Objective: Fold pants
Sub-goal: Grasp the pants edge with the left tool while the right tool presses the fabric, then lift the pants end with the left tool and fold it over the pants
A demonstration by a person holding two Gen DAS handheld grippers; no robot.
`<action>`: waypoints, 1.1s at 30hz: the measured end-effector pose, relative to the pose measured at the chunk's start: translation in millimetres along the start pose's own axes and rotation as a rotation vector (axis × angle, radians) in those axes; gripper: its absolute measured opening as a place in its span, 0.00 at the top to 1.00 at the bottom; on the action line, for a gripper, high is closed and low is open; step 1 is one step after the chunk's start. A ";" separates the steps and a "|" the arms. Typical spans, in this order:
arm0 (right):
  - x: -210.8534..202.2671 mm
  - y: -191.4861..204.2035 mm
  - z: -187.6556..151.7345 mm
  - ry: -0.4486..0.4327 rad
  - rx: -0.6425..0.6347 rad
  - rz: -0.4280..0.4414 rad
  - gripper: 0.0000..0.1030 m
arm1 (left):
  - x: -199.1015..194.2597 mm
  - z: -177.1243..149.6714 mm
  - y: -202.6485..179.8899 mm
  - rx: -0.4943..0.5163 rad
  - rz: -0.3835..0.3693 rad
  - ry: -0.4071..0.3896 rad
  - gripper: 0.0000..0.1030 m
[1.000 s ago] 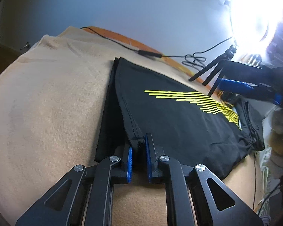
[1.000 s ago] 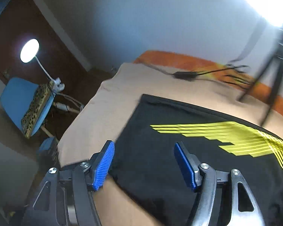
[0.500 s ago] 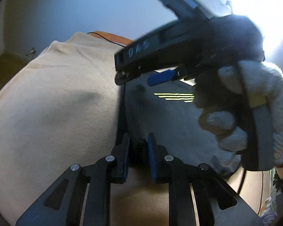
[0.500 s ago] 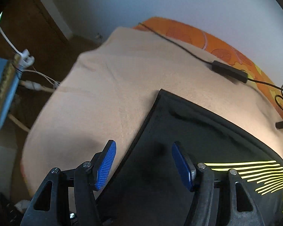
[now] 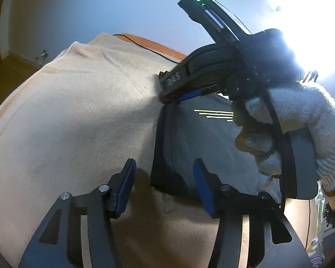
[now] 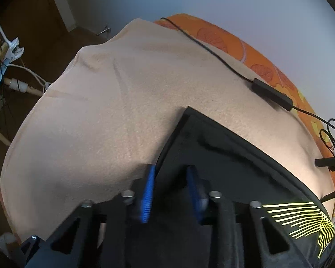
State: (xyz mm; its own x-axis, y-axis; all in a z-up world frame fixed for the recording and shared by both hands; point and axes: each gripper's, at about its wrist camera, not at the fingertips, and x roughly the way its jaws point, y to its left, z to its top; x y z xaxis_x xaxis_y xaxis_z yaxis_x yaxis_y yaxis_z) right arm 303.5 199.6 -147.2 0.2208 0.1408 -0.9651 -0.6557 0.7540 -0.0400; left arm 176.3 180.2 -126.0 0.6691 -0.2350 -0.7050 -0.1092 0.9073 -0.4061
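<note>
Left wrist view: left tool point(image 5: 164, 185) just opened off the pants point(image 5: 203, 147); right tool point(image 6: 170, 192) just closing on their hem.

Your gloved right hand point(image 5: 301, 120) and its black right claw point(image 5: 181, 93) cover much of the black pants with yellow stripes point(image 5: 212, 145). From the right wrist, your claw's blue pads point(image 6: 147, 192) are blurred, so whether they press the fabric's edge is unclear. The stripes point(image 6: 301, 218) run off the frame.
</note>
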 end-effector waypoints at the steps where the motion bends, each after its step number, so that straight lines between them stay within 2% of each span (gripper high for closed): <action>1: -0.7 -2.7 -0.6 -0.004 0.008 -0.004 0.90 | 0.8 -0.2 0.2 0.003 0.003 0.006 0.48; 4: -3.3 -15.7 -3.5 -0.015 0.053 0.046 0.95 | 5.9 2.9 -2.1 0.013 0.004 0.017 0.48; 10: -11.0 -47.6 -7.0 -0.051 0.175 0.197 0.97 | 14.2 6.4 -18.0 0.043 -0.007 0.024 0.48; 12: -17.0 -55.7 -11.2 -0.067 0.191 0.222 0.97 | 17.7 7.6 -22.7 0.053 -0.010 0.018 0.49; 13: -20.0 -59.3 -12.9 -0.077 0.198 0.232 0.97 | 18.3 8.6 -23.5 0.048 -0.014 0.013 0.61; 14: -24.6 -65.3 -16.6 -0.087 0.210 0.243 0.97 | 19.2 10.6 -23.6 0.040 -0.025 0.011 0.79; 17: -32.6 -71.3 -18.8 -0.121 0.230 0.267 0.97 | 16.6 14.3 -30.6 0.049 -0.049 -0.010 0.90; 25: -69.8 -97.8 -41.2 -0.208 0.274 0.297 0.97 | -0.5 20.3 -66.8 0.132 -0.100 -0.070 0.93; 28: -75.1 -114.6 -41.6 -0.231 0.289 0.305 0.97 | -5.9 22.0 -85.4 0.159 -0.130 -0.078 0.94; 33: -96.8 -149.5 -61.0 -0.266 0.308 0.293 0.97 | 1.8 26.7 -123.0 0.229 -0.176 -0.078 0.94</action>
State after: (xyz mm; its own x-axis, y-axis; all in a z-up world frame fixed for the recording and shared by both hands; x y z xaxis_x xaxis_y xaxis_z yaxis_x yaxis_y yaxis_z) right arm 336.2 34.2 -63.5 0.2619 0.5033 -0.8234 -0.4828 0.8071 0.3398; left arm 210.5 77.5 -61.8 0.7183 -0.3767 -0.5849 0.1768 0.9120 -0.3702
